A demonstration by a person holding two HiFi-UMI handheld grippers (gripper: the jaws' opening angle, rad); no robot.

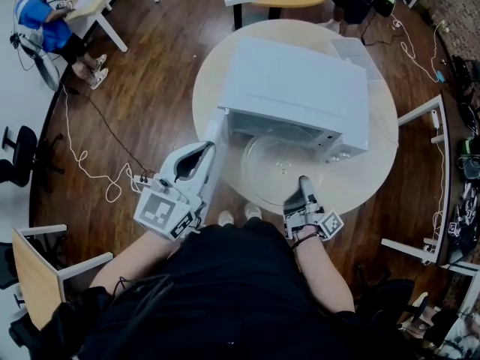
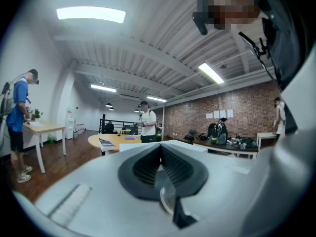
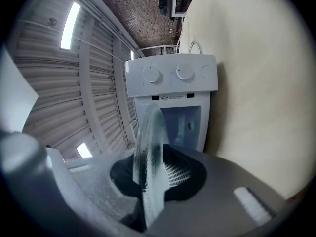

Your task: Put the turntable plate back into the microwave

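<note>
the round clear glass plate (image 1: 281, 167) is clamped at its 6 o'clock rim by the right gripper (image 1: 304, 181), ready for sliding into the white box-shaped microwave (image 1: 300, 88); the left gripper (image 1: 205, 151) is closed, empty.

Clear glass turntable plate (image 1: 274, 167), white microwave (image 1: 296, 88), pale cream table (image 1: 375, 163), dark brown plank floor (image 1: 150, 88).

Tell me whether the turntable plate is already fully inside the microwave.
No, the glass turntable plate, gripped at its near rim in the right gripper's jaws, sits mostly outside the microwave, over the table.
</note>
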